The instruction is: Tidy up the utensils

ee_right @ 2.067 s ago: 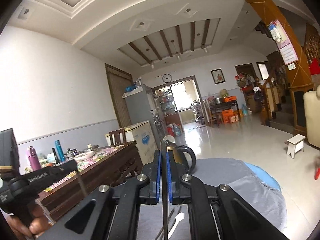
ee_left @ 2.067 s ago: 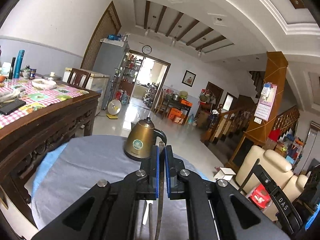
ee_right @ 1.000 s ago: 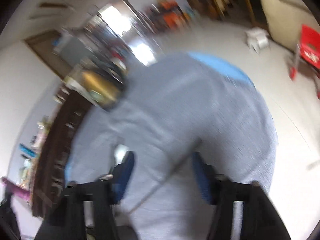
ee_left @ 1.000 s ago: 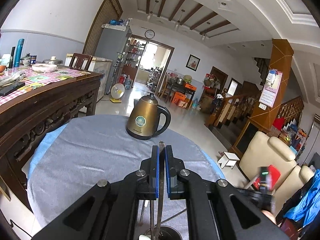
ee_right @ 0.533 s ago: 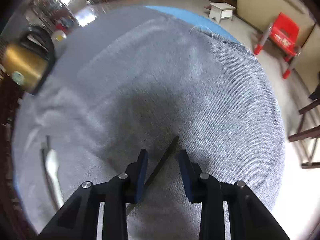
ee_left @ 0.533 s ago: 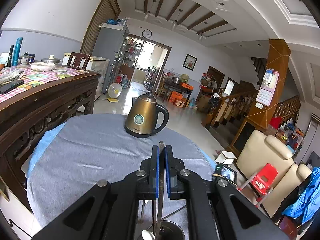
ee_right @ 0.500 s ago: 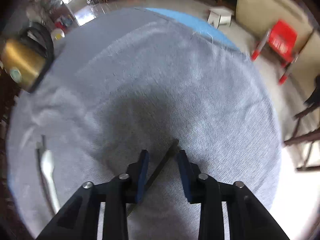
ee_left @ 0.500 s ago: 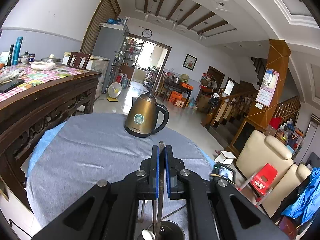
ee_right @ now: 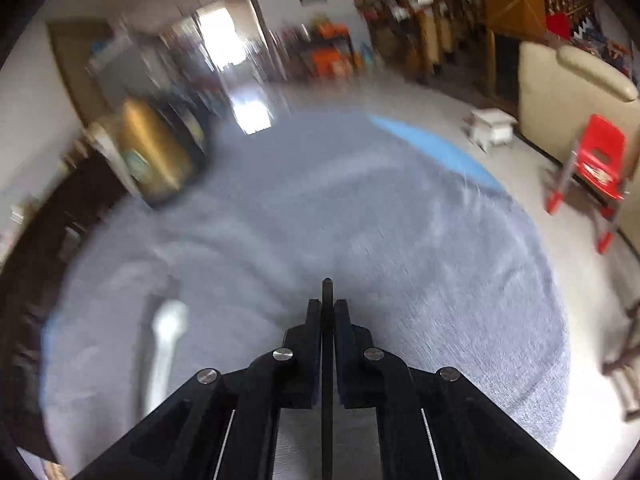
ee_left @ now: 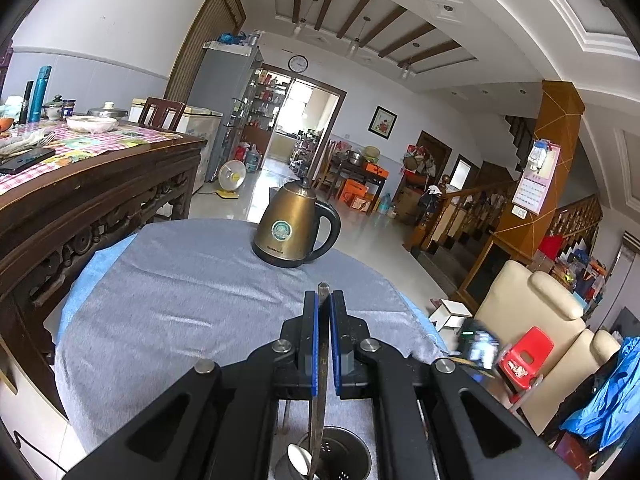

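Gripping a thin flat metal utensil handle [ee_left: 321, 364], the left gripper [ee_left: 324, 300] sits at lower centre of the left wrist view with its blue-padded jaws pressed together on the strip. That handle runs down between the jaws to a dark perforated metal utensil holder [ee_left: 344, 452] at the bottom edge, where a shiny spoon bowl [ee_left: 298, 456] also shows. Beyond, on the grey cloth-covered round table [ee_left: 180, 280], a bronze electric kettle with a black handle [ee_left: 294, 228] stands upright at centre frame, well apart from the holder.

Moving to the right wrist view, which is blurred, a pale spoon-like utensil [ee_right: 166, 344] lies loose on the grey cloth at lower left. At lower centre the right gripper [ee_right: 327, 308] has its jaws shut on a dark slim utensil handle [ee_right: 327, 360], whose rounded tip pokes out past the fingertips. What kind of utensil it is cannot be told; its working end is hidden beneath the gripper.

Both held pieces look light, stiff and smooth, so they are likely to swivel or slide in a narrow pinch. A hold on the flat faces of the handle, near mid-length, should keep them from rotating. The pale piece on the cloth lies low and flat, so it probably needs pinching across its narrow stem rather than its bowl.
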{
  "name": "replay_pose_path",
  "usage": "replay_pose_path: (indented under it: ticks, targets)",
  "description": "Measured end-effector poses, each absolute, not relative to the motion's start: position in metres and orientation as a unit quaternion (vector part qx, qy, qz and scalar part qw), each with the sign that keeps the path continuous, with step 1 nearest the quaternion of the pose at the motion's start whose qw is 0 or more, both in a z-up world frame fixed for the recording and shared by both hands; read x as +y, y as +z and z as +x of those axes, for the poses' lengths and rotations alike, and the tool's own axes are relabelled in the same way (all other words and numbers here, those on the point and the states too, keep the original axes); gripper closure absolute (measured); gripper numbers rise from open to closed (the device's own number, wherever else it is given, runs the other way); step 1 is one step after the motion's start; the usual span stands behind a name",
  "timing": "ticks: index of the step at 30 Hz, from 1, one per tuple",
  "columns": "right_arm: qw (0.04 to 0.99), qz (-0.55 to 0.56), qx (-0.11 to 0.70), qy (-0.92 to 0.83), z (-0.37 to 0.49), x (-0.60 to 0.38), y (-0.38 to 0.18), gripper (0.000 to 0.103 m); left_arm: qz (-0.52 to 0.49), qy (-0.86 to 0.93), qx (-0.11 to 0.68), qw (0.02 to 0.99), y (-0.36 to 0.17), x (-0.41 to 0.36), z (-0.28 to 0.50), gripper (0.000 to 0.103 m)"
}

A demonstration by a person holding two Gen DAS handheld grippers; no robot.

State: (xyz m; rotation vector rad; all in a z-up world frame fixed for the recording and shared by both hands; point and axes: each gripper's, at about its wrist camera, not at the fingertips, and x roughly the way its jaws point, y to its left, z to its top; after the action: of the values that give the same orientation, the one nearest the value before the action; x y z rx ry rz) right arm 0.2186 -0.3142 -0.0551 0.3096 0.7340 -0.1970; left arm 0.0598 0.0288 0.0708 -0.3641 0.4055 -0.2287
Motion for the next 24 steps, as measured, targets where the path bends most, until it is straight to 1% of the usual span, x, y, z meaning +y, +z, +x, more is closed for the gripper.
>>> replay_pose_path:
  ticks: [5,11,14,16,19,21,24]
  targets:
    - [0.963,0.176,0.202,-0.025,0.156,-0.31,0.007,0.097,-0.179,-0.107,0.199,0.958,0.07,0.027,0.057,0.098]
    - [0.981,0.182,0.061,0.039,0.094,-0.284,0.074,0.097,-0.181,-0.102,0.199,0.958,0.071,0.023,0.054,0.098]
    - [0.981,0.182,0.007,0.06,0.069,-0.27,0.097,0.097,-0.18,-0.099,0.198,0.958,0.069,0.021,0.051,0.097]
    - [0.98,0.184,-0.018,0.076,0.06,-0.252,0.107,0.097,-0.181,-0.098,0.2,0.958,0.067,0.021,0.05,0.097]
    - [0.978,0.184,-0.035,0.096,0.054,-0.226,0.114,0.097,-0.183,-0.097,0.204,0.957,0.065,0.021,0.05,0.097]
    - [0.981,0.164,-0.038,0.097,0.055,-0.208,0.11,0.097,-0.183,-0.097,0.207,0.956,0.063,0.021,0.049,0.097]
    - [0.986,0.132,-0.021,0.102,0.061,-0.178,0.093,0.096,-0.181,-0.096,0.207,0.957,0.062,0.021,0.047,0.097]
